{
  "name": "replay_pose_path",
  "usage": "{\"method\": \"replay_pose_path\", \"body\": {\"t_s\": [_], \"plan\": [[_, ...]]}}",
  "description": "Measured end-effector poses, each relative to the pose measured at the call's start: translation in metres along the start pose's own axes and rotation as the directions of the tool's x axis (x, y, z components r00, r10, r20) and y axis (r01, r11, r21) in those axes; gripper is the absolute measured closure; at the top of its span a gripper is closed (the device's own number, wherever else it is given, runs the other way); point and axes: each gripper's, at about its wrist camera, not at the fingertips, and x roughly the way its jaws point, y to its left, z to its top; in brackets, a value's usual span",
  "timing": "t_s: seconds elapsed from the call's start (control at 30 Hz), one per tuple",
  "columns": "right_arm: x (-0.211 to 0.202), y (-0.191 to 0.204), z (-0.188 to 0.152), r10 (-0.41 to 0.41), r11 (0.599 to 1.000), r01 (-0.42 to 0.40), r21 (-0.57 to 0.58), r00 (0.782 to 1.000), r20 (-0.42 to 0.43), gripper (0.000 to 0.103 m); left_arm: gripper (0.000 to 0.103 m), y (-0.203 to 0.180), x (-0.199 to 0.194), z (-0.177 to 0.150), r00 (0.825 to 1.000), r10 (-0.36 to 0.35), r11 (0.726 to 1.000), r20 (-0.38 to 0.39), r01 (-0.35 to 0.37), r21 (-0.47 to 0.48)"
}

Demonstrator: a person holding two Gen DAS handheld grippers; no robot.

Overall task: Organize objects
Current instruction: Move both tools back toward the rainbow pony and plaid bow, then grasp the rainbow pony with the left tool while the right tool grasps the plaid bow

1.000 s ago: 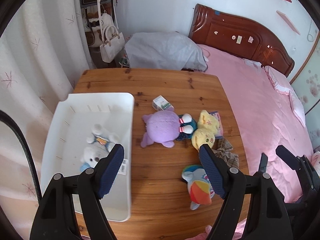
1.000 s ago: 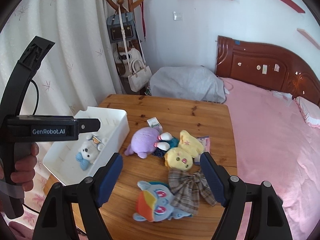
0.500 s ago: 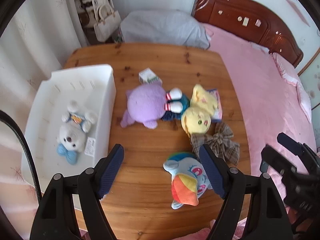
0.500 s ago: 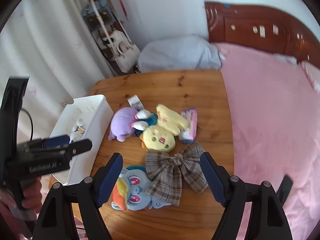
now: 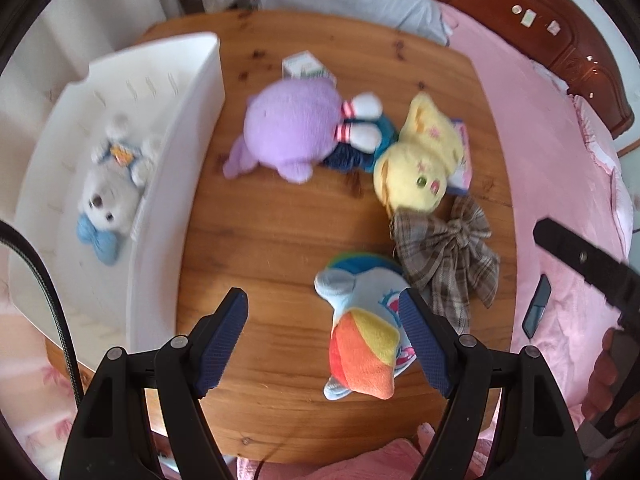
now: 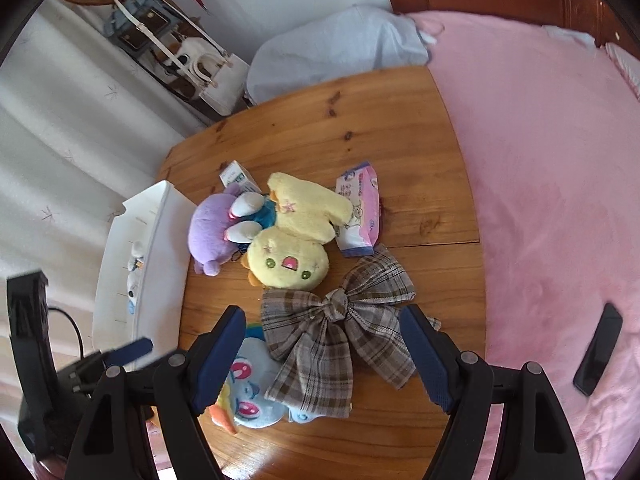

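We look down on a pink-covered bed [image 6: 540,184] along the right side of a rounded wooden surface [image 5: 288,248]. A long white plastic bin [image 5: 168,184] sits at the surface's left edge and holds a small white teddy bear with a blue bow [image 5: 106,200], lying head toward us.

Since a second ago both views have dropped and tilted steeper, so the toys fill more of each picture and the far wall is mostly gone.

A round purple plush toy [image 5: 292,128] lies near the middle, with a yellow plush animal [image 6: 292,240] just right of it, head near, body pointing away. A brown plaid fabric bow [image 6: 340,340] spreads left to right under the right tongs [image 6: 322,356], which stand wide with nothing clamped. A light-blue plush pony with a rainbow mane [image 5: 364,332] lies with its long axis near to far, mane end nearest, under the left tongs [image 5: 324,340], also wide and empty; its right pad overlaps the pony in the view, though we cannot tell whether they touch.
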Motion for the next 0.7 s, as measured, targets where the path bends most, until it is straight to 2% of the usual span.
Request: {"method": "replay_pose_path", "body": {"t_s": [0.23, 0.4, 0.6, 0.7], "plan": [[0.026, -0.007, 0.012, -0.002, 1.0, 0.004, 0.029, 0.999, -0.054, 0.023, 0.022, 0.001, 0.02, -0.006, 0.995, -0.046, 0.996, -0.086, 0.04, -0.075], [0.045, -0.013, 0.015, 0.005, 0.998, 0.002, 0.066, 0.993, -0.114, 0.023, 0.022, 0.003, 0.032, -0.008, 0.984, -0.118, 0.985, -0.132, 0.099, -0.145], [0.066, -0.017, 0.013, 0.019, 0.992, 0.003, 0.125, 0.984, -0.175, 0.023, 0.021, 0.004, 0.045, -0.012, 0.972, -0.157, 0.974, -0.177, 0.123, -0.193], [0.075, -0.018, 0.012, 0.031, 0.988, 0.0, 0.156, 0.98, -0.195, 0.023, 0.02, 0.006, 0.048, -0.014, 0.968, -0.179, 0.965, -0.175, 0.139, -0.223]]}}
